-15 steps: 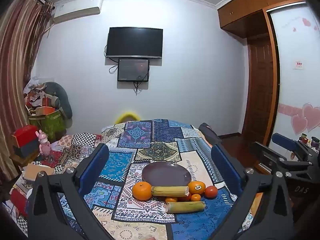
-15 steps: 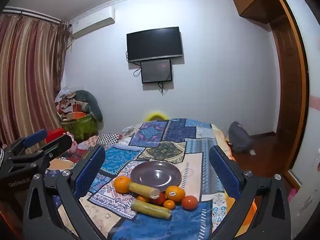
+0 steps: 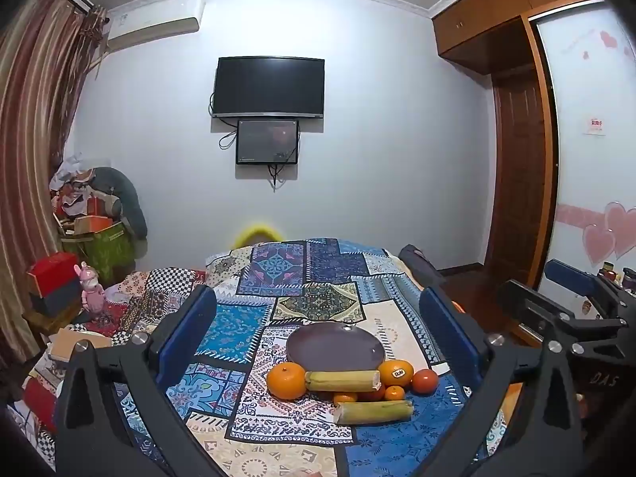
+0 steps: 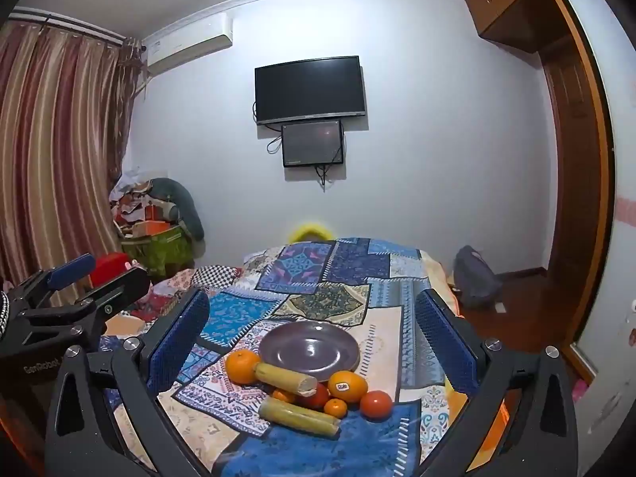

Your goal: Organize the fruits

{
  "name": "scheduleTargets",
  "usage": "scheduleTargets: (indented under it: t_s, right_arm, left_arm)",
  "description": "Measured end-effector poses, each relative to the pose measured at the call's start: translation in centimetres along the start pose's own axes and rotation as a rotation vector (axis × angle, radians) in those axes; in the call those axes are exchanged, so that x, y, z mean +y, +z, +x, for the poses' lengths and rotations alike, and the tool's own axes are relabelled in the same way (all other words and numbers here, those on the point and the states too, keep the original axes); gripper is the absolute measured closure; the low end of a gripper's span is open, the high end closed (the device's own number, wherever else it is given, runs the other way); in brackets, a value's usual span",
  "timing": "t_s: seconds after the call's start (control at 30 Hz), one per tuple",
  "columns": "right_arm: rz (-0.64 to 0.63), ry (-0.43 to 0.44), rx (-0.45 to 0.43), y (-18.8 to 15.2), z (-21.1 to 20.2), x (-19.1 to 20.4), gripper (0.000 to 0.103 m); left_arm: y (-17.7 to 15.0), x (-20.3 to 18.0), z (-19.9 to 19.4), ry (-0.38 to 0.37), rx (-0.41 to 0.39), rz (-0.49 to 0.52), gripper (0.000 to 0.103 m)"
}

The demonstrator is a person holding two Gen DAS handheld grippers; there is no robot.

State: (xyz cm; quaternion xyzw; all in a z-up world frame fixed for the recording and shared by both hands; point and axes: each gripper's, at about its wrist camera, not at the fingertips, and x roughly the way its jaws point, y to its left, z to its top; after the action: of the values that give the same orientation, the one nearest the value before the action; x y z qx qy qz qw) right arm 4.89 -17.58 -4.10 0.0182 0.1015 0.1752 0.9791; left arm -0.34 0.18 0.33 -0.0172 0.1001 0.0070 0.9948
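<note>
A: Entry — fruit sits in one heap on the patchwork quilt of the bed, at the near rim of the round, dark purple plate, which is bare. Judged: sorting not yet begun.

B: Contents?

A: Large orange with no label on the left, touching the upper yellow-green cane-like stalk. Stickered orange and a red tomato-like fruit on the right. Small tangerines wedged between the two stalks; lower yellow-green stalk nearest the cameras.

B: Grippers?

A: Left gripper spread wide, nothing between its blue pads, held back from the heap and above it. Right gripper likewise released and empty. Each frames plate and heap together — probably a survey stance for choosing a first pick.

B: Why start at the edges?

A: My reading: the stalks pin the tangerines, so the outer pieces look freest. Round fruit may roll on soft bedding once its neighbours go
</note>
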Motion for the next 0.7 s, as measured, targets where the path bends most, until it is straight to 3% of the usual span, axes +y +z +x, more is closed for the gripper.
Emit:
scheduleTargets:
  t_s: [0.7]
  right_arm:
    - [-0.006, -0.003, -0.003, -0.06, 0.25, -0.39, 0.000]
  left_arm:
    - [-0.47, -0.40, 0.12, 0.006, -0.011, 0.012, 0.000]
